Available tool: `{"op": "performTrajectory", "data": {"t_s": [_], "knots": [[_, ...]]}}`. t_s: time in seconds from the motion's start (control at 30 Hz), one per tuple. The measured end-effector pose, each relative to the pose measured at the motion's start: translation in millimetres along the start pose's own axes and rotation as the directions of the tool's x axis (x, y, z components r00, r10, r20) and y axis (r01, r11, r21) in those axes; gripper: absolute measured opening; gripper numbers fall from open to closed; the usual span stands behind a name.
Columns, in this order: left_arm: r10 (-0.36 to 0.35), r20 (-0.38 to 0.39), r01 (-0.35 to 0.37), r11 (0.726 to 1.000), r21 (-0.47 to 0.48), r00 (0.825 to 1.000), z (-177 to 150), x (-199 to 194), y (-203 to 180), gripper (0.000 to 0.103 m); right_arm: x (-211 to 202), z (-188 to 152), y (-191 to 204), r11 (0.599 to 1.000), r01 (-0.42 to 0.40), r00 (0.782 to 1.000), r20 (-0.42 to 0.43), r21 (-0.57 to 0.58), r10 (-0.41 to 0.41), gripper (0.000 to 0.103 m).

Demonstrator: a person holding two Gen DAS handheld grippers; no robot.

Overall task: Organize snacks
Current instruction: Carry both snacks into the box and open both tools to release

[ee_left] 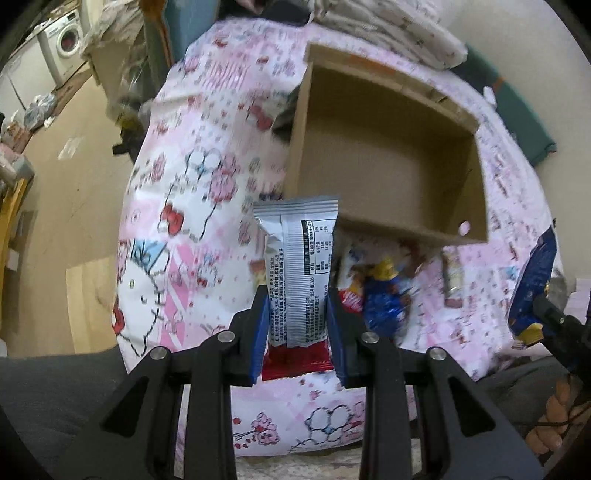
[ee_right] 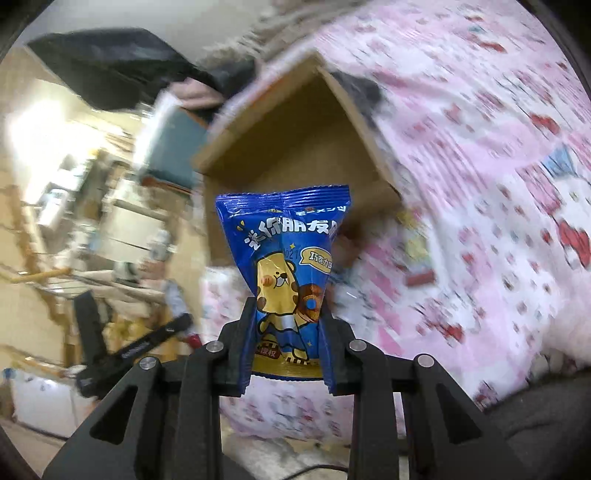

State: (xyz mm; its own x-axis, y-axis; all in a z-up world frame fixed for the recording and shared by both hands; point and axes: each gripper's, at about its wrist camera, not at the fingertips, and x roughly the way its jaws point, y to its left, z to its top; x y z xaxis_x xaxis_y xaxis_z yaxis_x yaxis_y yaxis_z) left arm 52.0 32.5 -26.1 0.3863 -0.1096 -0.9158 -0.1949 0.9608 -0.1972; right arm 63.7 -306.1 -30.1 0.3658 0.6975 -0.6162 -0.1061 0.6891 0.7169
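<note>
A: What is seen under the grippers?

B: A pink and white cartoon-cat bedspread [ee_left: 192, 206] is spread over the whole surface. An open cardboard box [ee_left: 384, 155] is set on it, just ahead of the left gripper [ee_left: 297, 295]. The inside of the box looks bare as far as can be seen.

A: What is held?

B: A silver-grey snack packet [ee_left: 299, 266] is clamped upright between the left gripper's blue pads. Small print is seen on its back. A blue snack bag with a yellow cartoon bear [ee_right: 291, 266] is clamped upright in the right gripper [ee_right: 286, 302], with the box behind it.

A: Where are the other snacks?

B: A red packet [ee_left: 295, 363] is laid on the bedspread right below the left gripper. A small heap of loose snacks [ee_left: 384, 299] is seen just to its right, by the near wall of the box.

A: What is seen of the room?

B: A tan floor [ee_left: 74, 177] is seen far to the left of the left gripper, with a white washing machine [ee_left: 68, 37] beyond it. Folded bedding [ee_left: 399, 33] is piled past the box.

A: What is hard to make out?

B: The loose snacks are blurred, so their kinds cannot be told. In the right wrist view the room at the left is smeared. The right gripper is cut off at the edge of the left wrist view.
</note>
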Motion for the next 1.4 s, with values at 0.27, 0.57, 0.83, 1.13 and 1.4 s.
{"op": "performTrajectory", "data": {"t_s": [0.27,0.57,0.83,1.13,1.4], "knots": [[-0.044,0.078,0.042,0.999,0.029,0.996,41,-23,-25,0.026,6,32,29,0.993,-0.105,0.992,0.069,-0.052,0.108,0.031],[-0.049,0.100,0.041,0.996,0.081,0.994,78,-13,-49,0.026,27,65,39,0.994,-0.065,0.995,0.067,-0.090,0.071,0.031],[-0.039,0.112,0.024,0.991,0.132,0.993,111,17,-68,0.026,72,100,21,0.993,0.051,0.997,0.059,-0.103,-0.045,0.031],[-0.061,0.108,0.044,0.987,0.156,0.992,122,65,-74,0.026,104,107,-4,0.986,0.135,0.990,0.045,-0.096,-0.131,0.031],[-0.049,0.105,0.033,0.988,0.151,0.993,120,93,-72,0.026,118,104,-9,0.975,0.195,0.981,0.012,-0.111,-0.195,0.031]]}}
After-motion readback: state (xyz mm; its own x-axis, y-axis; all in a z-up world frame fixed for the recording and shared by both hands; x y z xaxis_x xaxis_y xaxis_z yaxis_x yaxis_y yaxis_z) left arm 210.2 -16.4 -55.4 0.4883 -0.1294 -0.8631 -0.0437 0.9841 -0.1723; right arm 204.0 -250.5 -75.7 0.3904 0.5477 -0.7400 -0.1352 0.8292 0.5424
